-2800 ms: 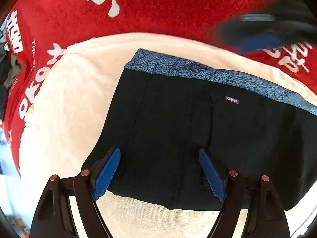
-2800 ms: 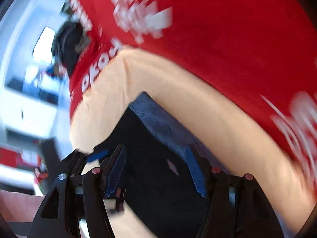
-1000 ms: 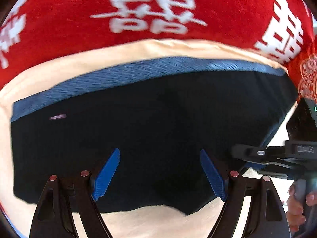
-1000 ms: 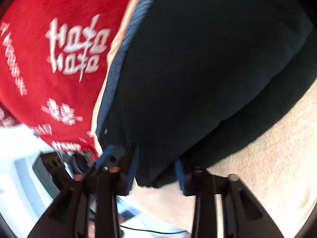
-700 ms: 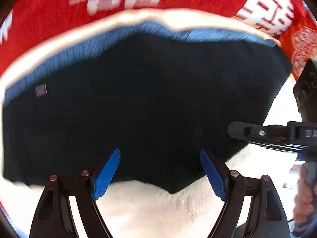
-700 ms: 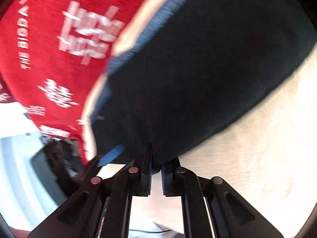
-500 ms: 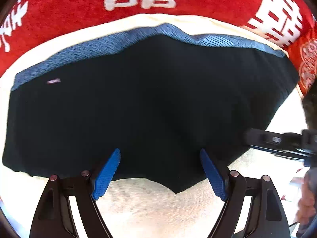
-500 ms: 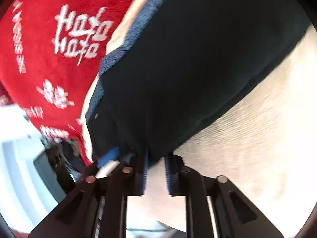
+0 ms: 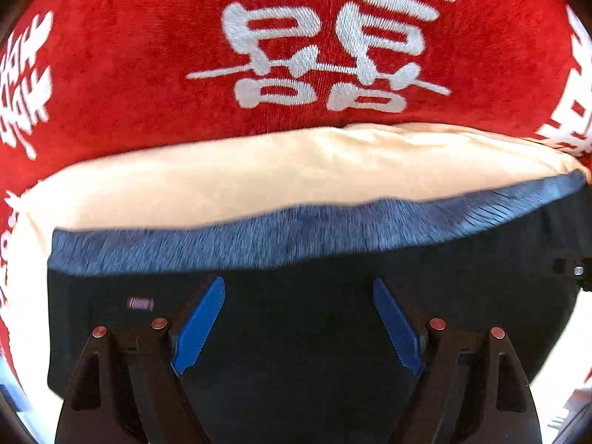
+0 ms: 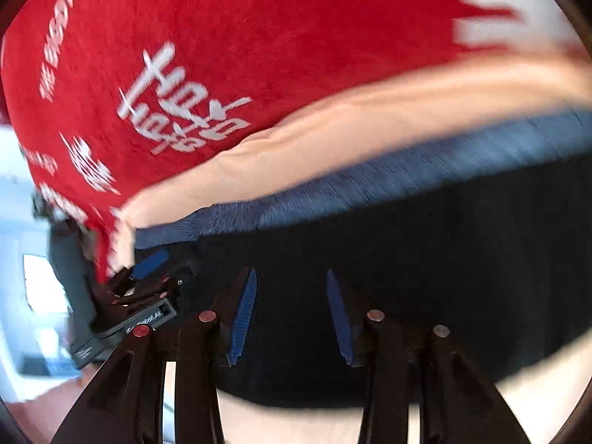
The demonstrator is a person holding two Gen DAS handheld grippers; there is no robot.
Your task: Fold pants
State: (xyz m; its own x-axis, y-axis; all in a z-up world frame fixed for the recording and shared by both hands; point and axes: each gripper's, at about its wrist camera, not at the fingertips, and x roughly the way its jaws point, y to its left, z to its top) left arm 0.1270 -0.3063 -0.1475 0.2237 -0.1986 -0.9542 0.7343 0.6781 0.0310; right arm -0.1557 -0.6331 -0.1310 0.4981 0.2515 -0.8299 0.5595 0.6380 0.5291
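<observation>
The black pants (image 9: 314,318) with a blue-grey waistband (image 9: 296,233) lie folded flat on a cream cloth (image 9: 259,170). A small label (image 9: 140,302) shows near their left end. My left gripper (image 9: 299,327) hovers over the dark fabric, open, with nothing pinched between its blue pads (image 9: 199,327). In the right wrist view my right gripper (image 10: 291,318) is above the pants (image 10: 425,259) with its jaws opening; the fabric lies below them and is not gripped. The left gripper (image 10: 144,292) shows at the left there.
A red blanket (image 9: 148,74) with white lettering lies under the cream cloth and fills the far side. A pale floor and room (image 10: 22,259) show past the blanket's left edge in the right wrist view.
My right gripper was shut on the pants' near edge; it has let go, opened, lifted and rolled. The left gripper has shifted over the pants toward the waistband, still open.
</observation>
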